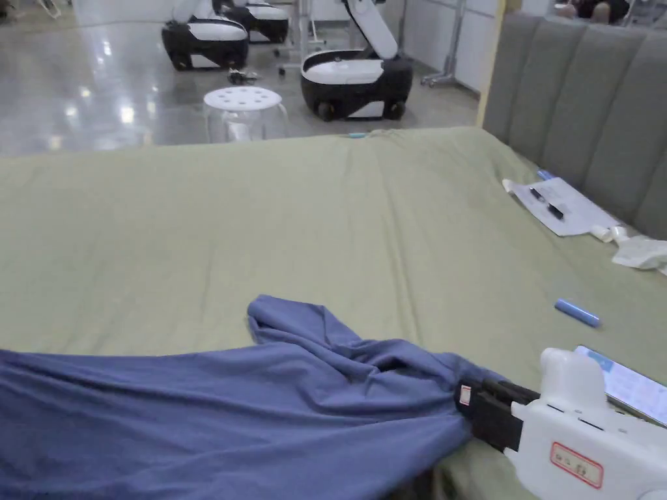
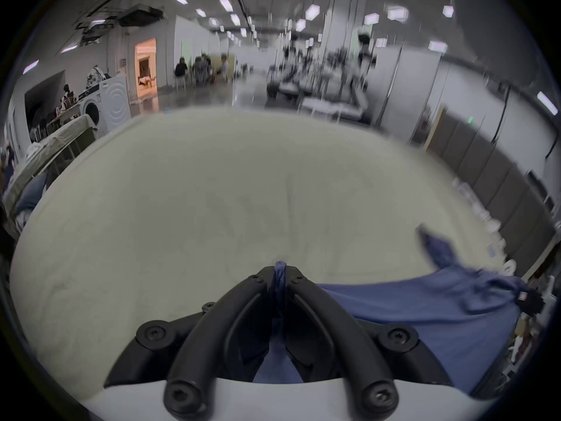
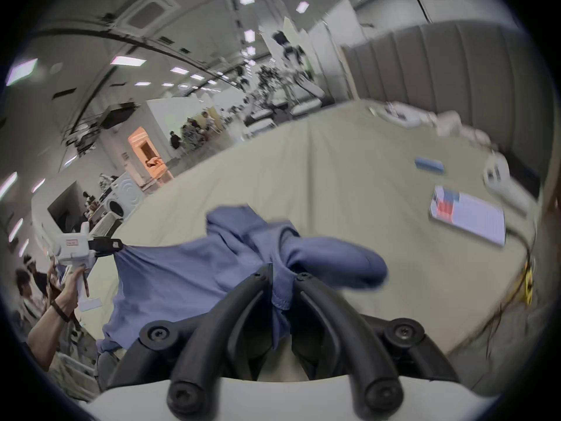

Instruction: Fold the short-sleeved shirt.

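Bedding in pale olive green covers the bed (image 1: 195, 221), which serves as the broad flat surface for the fold. Its middle lies bare, probably so the garment can be spread out there.

Next in size, the blue short-sleeved shirt (image 1: 215, 416) lies along the near edge of the bed, from about 8 o'clock to 5 o'clock in the head view. It is stretched between the two tools, which looks meant to pull the cloth taut before laying it flat. One sleeve (image 1: 286, 319) flops loose toward 12 o'clock from the bunched cloth.

The right tool (image 1: 470, 402), at 5 o'clock in the head view, has its jaws closed on a gathered bunch of the shirt's fabric; its own view shows a hemmed edge pinched between them. The left tool (image 2: 280, 278) is likewise clamped on a thin fold of the shirt, and the right gripper view shows it at 9 o'clock, held in a hand (image 3: 68, 288).

Smaller things sit out of the working area toward 3 o'clock: papers with a pen (image 1: 560, 205), a phone (image 1: 628, 390) and a blue marker (image 1: 576, 312).

Small red-framed labels on the tools are too small to make out.
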A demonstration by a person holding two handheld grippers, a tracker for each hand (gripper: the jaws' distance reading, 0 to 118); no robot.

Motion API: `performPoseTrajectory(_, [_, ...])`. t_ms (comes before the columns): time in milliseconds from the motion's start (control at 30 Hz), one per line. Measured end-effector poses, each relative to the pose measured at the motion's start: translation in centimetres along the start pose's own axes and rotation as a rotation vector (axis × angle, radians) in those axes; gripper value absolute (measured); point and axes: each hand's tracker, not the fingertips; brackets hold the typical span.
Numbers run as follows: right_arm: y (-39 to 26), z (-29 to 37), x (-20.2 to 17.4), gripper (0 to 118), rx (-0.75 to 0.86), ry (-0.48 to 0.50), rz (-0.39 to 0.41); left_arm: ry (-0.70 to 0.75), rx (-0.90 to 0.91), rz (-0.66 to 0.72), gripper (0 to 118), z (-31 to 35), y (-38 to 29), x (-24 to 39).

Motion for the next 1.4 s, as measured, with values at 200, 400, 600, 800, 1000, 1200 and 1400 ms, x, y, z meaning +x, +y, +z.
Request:
performPoseTrajectory(200, [9.1, 0.5, -4.0, 10, 0.127, 0.117, 0.098, -0.037, 0.298, 0.045, 6, 13.9, 6.2, -1.2])
performPoseTrajectory(400, [19.2, 1.1, -6.9, 10, 0.249, 0.145, 0.162, 0.002, 0.505, 0.043, 6, 22.5, 12.8, -1.7])
performPoseTrajectory(600, [28.3, 0.4, -10.0, 10, 0.338, 0.130, 0.235, 0.037, 0.609, -0.006, 6, 25.1, 18.4, 0.8])
performPoseTrajectory(800, [35.3, -2.0, -13.3, 10, 0.372, 0.016, 0.316, 0.088, 0.648, -0.012, 6, 22.7, 24.2, 2.5])
performPoseTrajectory(1000, [38.4, -6.2, -14.5, 10, 0.360, -0.046, 0.365, 0.114, 0.624, -0.023, 6, 18.0, 26.8, 2.9])
performPoseTrajectory(1200, [39.0, -10.6, -14.3, 10, 0.338, -0.074, 0.347, 0.109, 0.575, -0.007, 6, 13.5, 25.7, 2.7])
performPoseTrajectory(1400, [33.5, -15.9, -12.9, 10, 0.195, -0.069, 0.353, 0.089, 0.395, 0.012, 6, 7.1, 20.1, 1.9])
